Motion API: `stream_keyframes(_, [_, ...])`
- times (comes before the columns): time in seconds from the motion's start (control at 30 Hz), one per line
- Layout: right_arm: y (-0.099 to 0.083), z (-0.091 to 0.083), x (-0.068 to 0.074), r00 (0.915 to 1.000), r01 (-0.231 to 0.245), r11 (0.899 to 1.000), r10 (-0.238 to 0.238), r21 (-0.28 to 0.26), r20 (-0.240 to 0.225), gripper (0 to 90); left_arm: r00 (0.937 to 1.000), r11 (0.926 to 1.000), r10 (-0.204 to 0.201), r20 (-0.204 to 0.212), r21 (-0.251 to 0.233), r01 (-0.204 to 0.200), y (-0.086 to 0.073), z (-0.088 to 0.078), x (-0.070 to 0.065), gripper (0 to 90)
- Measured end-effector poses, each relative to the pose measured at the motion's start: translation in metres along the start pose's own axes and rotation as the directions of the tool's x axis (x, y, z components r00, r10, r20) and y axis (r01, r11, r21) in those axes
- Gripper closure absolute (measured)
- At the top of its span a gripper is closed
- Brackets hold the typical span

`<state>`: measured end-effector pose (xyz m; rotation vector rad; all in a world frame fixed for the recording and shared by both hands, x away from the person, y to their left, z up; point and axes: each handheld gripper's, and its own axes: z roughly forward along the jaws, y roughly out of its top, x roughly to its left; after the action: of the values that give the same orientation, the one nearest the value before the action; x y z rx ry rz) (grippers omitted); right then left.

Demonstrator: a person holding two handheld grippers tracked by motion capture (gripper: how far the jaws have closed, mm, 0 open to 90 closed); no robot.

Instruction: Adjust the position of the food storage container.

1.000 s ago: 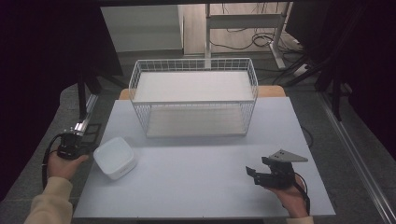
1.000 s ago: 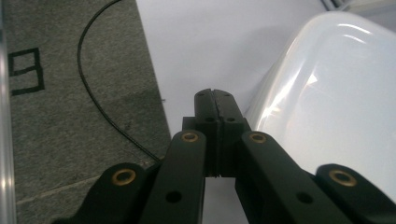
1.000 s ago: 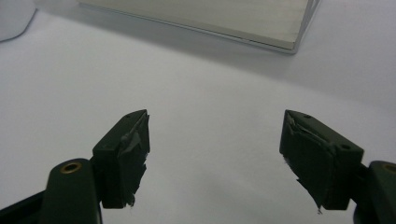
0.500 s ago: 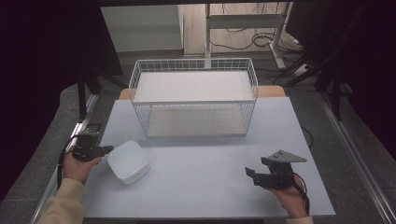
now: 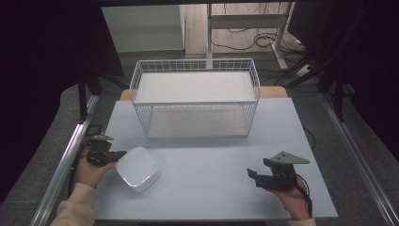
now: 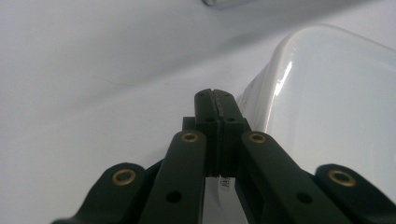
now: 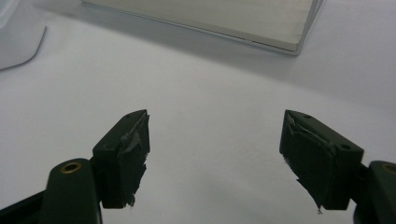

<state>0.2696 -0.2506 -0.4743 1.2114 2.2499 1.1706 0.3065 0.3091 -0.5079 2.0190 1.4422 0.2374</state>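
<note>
A white wire basket (image 5: 195, 99) is set at the far middle of the pale table (image 5: 226, 155), its long side turned toward the near edge. Its mesh walls stand upright, and a flat whitish panel is seen inside it, with a second pale panel lower down at its base. The corner of that base (image 7: 280, 32) is seen low above the tabletop in the right gripper view. A wooden edge (image 5: 273, 92) is glimpsed behind the basket. Metal rails (image 5: 66, 160) are laid along both sides of the table. Beyond, a desk frame (image 5: 244, 19) and loose cables (image 5: 244, 42) are seen on the floor.
</note>
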Motion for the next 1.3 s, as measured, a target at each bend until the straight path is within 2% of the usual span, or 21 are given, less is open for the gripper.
stream_keyframes(0.27, [-0.001,0.001,0.001,1.0000,0.005,1.000,-0.005,0.006,0.001,24.7,0.9987,0.9998,0.021,0.046,0.000,-0.021,0.003,0.005,-0.016,90.0])
stream_keyframes(0.4, [-0.001,0.000,0.000,1.0000,0.003,1.000,-0.003,0.005,0.003,24.8,0.9982,0.9994,0.033,0.049,0.001,-0.034,0.006,0.006,-0.022,90.0])
stream_keyframes(0.53, [-0.001,0.000,0.000,1.0000,0.005,1.000,-0.005,0.005,0.004,24.7,0.9982,0.9995,0.030,0.051,-0.011,-0.030,0.006,0.002,-0.021,90.0])
stream_keyframes(0.63, [-0.001,0.000,0.000,1.0000,0.005,1.000,-0.005,0.004,0.004,24.7,0.9986,0.9992,0.015,0.051,-0.036,-0.013,0.003,-0.010,-0.017,90.0])
stream_keyframes(0.73, [-0.001,0.000,-0.001,1.0000,0.004,1.000,-0.004,0.004,0.007,24.7,0.9989,0.9980,0.017,0.044,-0.062,-0.015,-0.003,-0.027,-0.014,90.0])
stream_keyframes(0.83, [-0.001,0.000,0.000,1.0000,0.005,1.000,-0.005,0.007,0.004,24.7,0.9991,0.9974,-0.005,0.042,-0.072,0.008,-0.014,-0.042,-0.009,90.0])
stream_keyframes(1.0, [-0.001,0.002,0.002,0.9999,0.013,1.000,-0.013,0.015,0.002,24.7,0.9978,0.9979,-0.042,0.051,-0.047,0.045,-0.039,-0.053,-0.005,90.0])
stream_keyframes(1.03, [-0.001,0.002,0.002,0.9999,0.013,1.000,-0.013,0.015,0.002,24.7,0.9978,0.9979,-0.042,0.051,-0.047,0.045,-0.039,-0.053,-0.005,90.0])
stream_keyframes(1.13, [-0.002,0.001,0.001,0.9999,0.012,1.000,-0.012,0.016,0.004,24.7,0.9965,0.9974,-0.059,0.059,-0.036,0.062,-0.049,-0.055,-0.010,90.0])
stream_keyframes(1.2, [-0.002,0.000,0.001,0.9999,0.012,1.000,-0.012,0.015,0.008,24.7,0.9959,0.9986,-0.046,0.078,-0.023,0.048,-0.056,-0.054,-0.021,90.0])
stream_keyframes(1.3, [-0.002,0.000,0.000,0.9999,0.010,1.000,-0.011,0.015,0.009,24.7,0.9957,0.9993,-0.035,0.086,-0.014,0.036,-0.057,-0.052,-0.028,90.0])
